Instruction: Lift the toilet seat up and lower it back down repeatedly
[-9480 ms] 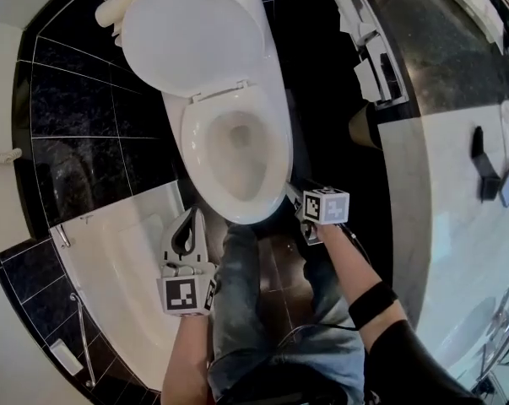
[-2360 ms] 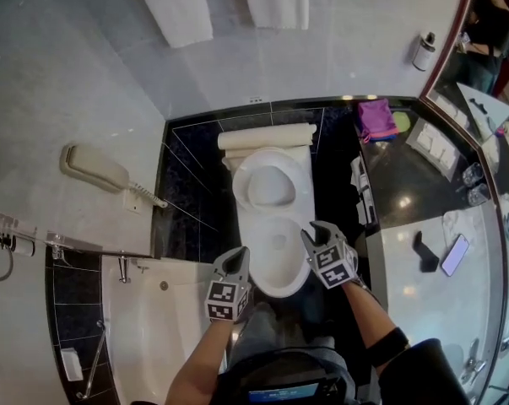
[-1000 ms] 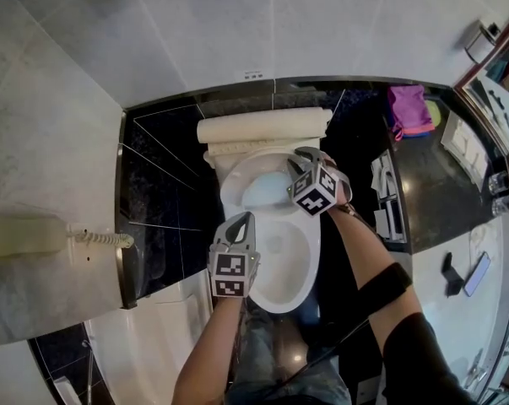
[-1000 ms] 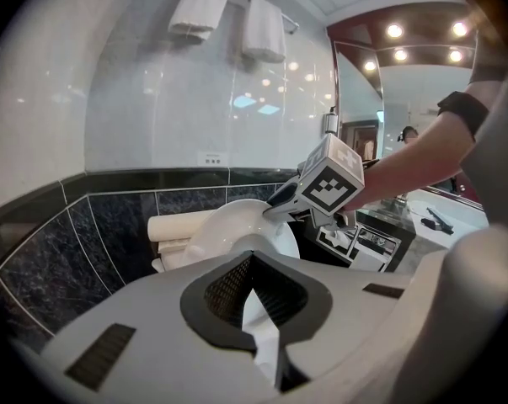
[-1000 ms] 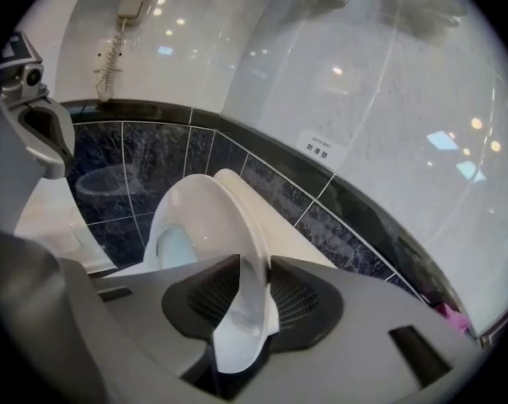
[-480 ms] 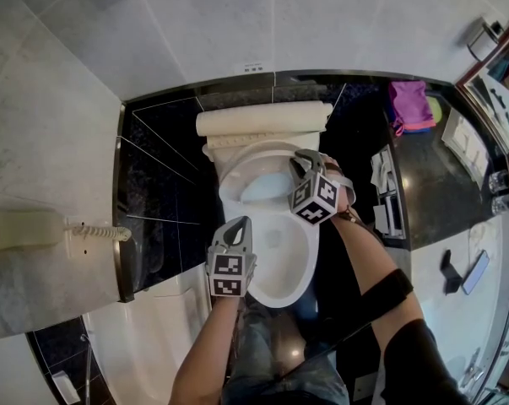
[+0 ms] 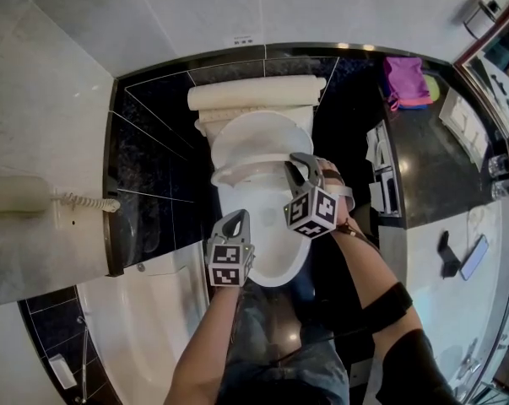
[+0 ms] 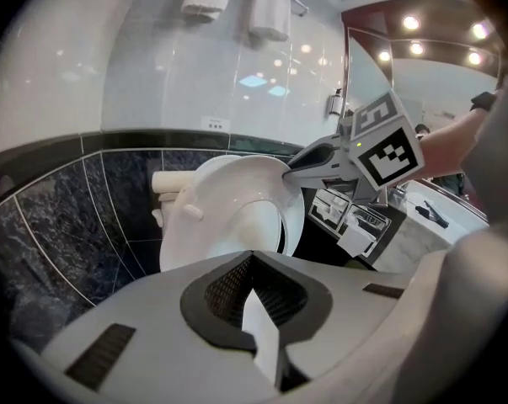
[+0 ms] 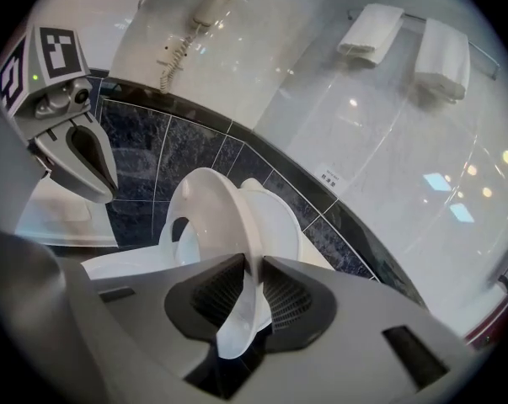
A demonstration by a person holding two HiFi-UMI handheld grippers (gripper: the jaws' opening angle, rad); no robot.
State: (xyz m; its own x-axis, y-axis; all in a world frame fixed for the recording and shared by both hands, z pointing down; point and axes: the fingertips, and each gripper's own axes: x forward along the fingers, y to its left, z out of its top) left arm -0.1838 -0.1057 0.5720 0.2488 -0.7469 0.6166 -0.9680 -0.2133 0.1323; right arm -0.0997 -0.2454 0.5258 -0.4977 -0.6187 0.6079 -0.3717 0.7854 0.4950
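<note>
The white toilet seat (image 7: 235, 174) stands tilted about halfway, away from the raised lid (image 7: 261, 133), which leans on the tank. My right gripper (image 7: 300, 169) is shut on the seat's right edge; its jaws have just been closing, and the seat rim (image 9: 210, 217) runs between the pads (image 9: 280, 293). My left gripper (image 7: 236, 219) hovers over the left rim of the bowl (image 7: 275, 256), its tips together and holding nothing. The left gripper view shows the seat (image 8: 224, 204) and the right gripper (image 8: 302, 158) on it. The left gripper (image 9: 93, 183) hangs at the left of the right gripper view.
Black wall tiles (image 7: 153, 142) surround the tank. A wall phone (image 7: 18, 197) hangs at the left and a white bathtub (image 7: 144, 327) lies at the lower left. The vanity counter (image 7: 431, 167) at the right bears a pink cloth (image 7: 403, 78) and a phone (image 7: 473, 256).
The right gripper has drawn the seat forward, away from the lid, so it now stands about halfway. The left gripper has sunk a little beside the bowl.
</note>
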